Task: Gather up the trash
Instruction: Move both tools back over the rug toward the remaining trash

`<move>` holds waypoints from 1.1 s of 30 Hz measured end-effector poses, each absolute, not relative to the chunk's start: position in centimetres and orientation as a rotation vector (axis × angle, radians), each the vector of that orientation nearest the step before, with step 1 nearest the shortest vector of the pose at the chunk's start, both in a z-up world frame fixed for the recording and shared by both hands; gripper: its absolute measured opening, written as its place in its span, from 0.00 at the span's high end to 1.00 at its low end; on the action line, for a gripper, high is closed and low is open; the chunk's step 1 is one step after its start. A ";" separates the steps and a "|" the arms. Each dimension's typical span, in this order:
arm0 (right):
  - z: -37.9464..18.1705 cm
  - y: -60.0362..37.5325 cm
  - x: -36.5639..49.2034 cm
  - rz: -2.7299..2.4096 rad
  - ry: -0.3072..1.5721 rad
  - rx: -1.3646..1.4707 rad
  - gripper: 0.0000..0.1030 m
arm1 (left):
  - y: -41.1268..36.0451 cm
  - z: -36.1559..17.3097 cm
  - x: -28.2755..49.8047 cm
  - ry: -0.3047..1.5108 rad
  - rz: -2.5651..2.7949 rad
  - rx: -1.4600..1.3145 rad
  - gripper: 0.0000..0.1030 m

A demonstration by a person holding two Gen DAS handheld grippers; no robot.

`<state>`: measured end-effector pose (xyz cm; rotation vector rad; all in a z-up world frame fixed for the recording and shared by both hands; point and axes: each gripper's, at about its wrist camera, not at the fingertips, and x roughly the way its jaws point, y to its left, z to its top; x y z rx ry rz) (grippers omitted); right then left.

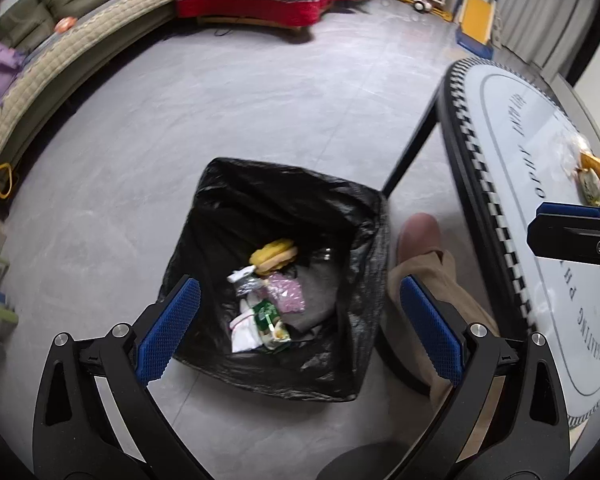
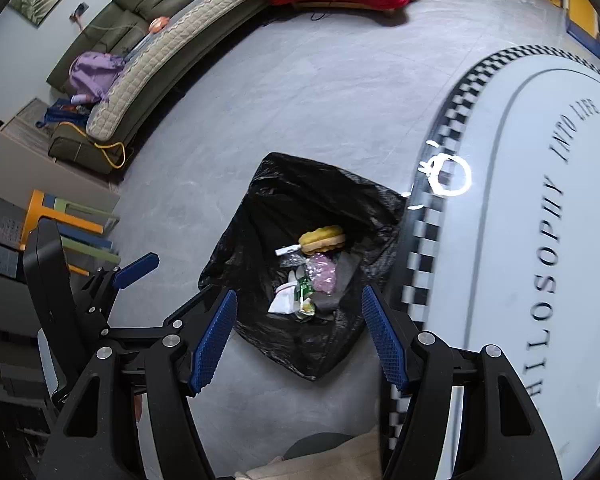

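Blue ribbed pads of the left gripper (image 1: pixel 300 328) frame its view, jaws spread wide with nothing between them. Below them sits the black plastic bin bag (image 1: pixel 348 216), crinkled and glossy, holding a yellow sponge (image 1: pixel 274 254), a purple wrapper (image 1: pixel 286 294), a green packet (image 1: pixel 270 320) and white scraps. A shoe (image 1: pixel 418 236) and tan trouser leg stand between the bag and the round table (image 1: pixel 512 120), where crumpled wrappers (image 1: pixel 594 172) lie.

From the right wrist, the right gripper (image 2: pixel 298 336) hangs partly open and empty above the same bag (image 2: pixel 300 184); the table's checkered rim (image 2: pixel 432 216) curves just beside it.
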<state>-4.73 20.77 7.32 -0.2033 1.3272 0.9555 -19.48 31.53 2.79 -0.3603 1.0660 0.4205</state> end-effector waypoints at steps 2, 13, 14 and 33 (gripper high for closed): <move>7.6 19.3 -4.1 0.941 1.320 -0.182 0.36 | 30.3 3.2 -18.5 1.061 0.395 -0.348 0.06; 8.8 8.7 0.7 0.788 1.274 -0.080 0.36 | 22.0 5.3 -11.6 1.055 0.223 -0.262 0.06; 8.9 7.7 1.2 0.770 1.272 -0.071 0.36 | 21.2 5.4 -11.0 1.055 0.208 -0.253 0.06; 8.9 -12.0 10.5 0.419 1.241 0.079 0.36 | 5.7 8.1 0.6 1.083 -0.012 -0.068 0.06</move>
